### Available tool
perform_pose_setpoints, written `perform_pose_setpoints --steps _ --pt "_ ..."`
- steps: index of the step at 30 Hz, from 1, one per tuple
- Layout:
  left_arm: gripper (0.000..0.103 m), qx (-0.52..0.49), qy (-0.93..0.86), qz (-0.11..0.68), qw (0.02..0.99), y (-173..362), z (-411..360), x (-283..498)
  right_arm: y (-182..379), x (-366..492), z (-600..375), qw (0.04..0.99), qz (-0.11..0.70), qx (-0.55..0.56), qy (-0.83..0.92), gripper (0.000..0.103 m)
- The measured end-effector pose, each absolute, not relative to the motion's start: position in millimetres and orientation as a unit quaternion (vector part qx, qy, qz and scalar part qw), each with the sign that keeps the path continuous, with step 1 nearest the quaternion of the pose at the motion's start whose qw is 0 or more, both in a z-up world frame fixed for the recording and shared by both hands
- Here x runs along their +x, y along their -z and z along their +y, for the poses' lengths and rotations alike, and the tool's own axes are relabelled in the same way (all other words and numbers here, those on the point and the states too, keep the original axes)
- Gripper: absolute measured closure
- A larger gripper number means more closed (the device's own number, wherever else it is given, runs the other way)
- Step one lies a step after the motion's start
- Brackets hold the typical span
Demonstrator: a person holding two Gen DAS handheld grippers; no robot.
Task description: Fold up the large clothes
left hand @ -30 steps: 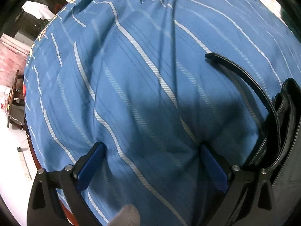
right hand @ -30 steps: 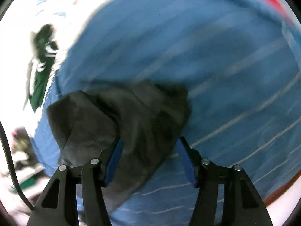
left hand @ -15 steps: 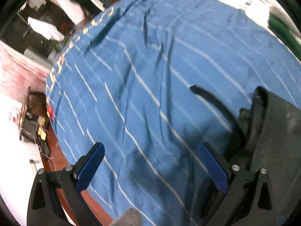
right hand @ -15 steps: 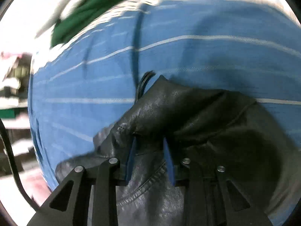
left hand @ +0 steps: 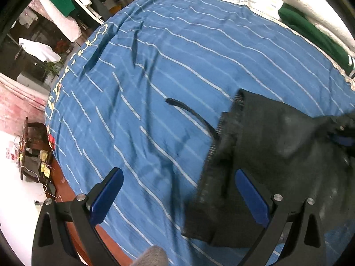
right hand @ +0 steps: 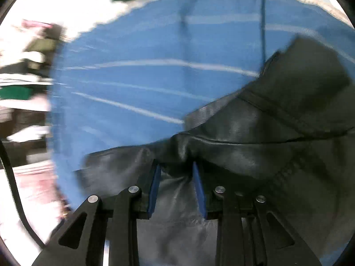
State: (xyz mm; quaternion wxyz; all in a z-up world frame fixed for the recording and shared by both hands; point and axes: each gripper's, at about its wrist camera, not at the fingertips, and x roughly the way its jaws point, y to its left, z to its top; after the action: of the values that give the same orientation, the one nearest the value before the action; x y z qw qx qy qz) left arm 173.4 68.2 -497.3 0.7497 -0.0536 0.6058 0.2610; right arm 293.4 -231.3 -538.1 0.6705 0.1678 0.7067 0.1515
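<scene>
A black leather garment (left hand: 277,155) lies on a blue striped bedsheet (left hand: 155,77), its zipper edge facing left and a black strap (left hand: 190,113) trailing from it. My left gripper (left hand: 177,190) is open and empty, hovering over the sheet at the garment's left edge. My right gripper (right hand: 176,177) is shut on a fold of the black leather garment (right hand: 255,133) and lifts it; its blue pad also shows at the right in the left wrist view (left hand: 342,140).
A green garment (left hand: 310,31) lies at the bed's far right edge. The bed's red-brown wooden frame (left hand: 73,190) runs along the lower left. Furniture and piled clothes (left hand: 55,6) stand beyond the bed at upper left.
My right gripper closed on the leather garment and pulled it up and across. My left gripper rose and drew back from the sheet, staying open.
</scene>
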Motion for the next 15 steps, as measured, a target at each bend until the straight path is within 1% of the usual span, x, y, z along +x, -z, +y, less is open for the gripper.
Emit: perform_pose_setpoints --steps 3,5,6,7,8,12,15 --pt "0.000 -0.053 -0.244 0.607 0.754 495 51 181 532 297 -230 0.664 0.709 0.175 -0.163 0.071" --pt "0.000 -0.049 -0.222 0.610 0.759 496 31 191 519 289 -245 0.659 0.698 0.207 -0.190 0.070" --pt "0.000 -0.048 -0.207 0.611 0.763 496 17 198 514 284 -257 0.659 0.690 0.226 -0.196 0.066" --pt "0.000 -0.048 -0.197 0.611 0.765 496 6 205 500 269 -282 0.672 0.673 0.247 -0.185 0.062" --pt "0.000 -0.050 -0.183 0.610 0.769 496 -7 211 488 255 -302 0.687 0.656 0.260 -0.173 0.059" --pt "0.000 -0.043 -0.125 0.610 0.781 507 -68 244 463 194 -397 0.723 0.609 0.311 -0.098 0.058" --pt "0.000 -0.021 -0.104 0.622 0.776 533 -102 268 470 147 -464 0.707 0.605 0.366 -0.033 0.055"
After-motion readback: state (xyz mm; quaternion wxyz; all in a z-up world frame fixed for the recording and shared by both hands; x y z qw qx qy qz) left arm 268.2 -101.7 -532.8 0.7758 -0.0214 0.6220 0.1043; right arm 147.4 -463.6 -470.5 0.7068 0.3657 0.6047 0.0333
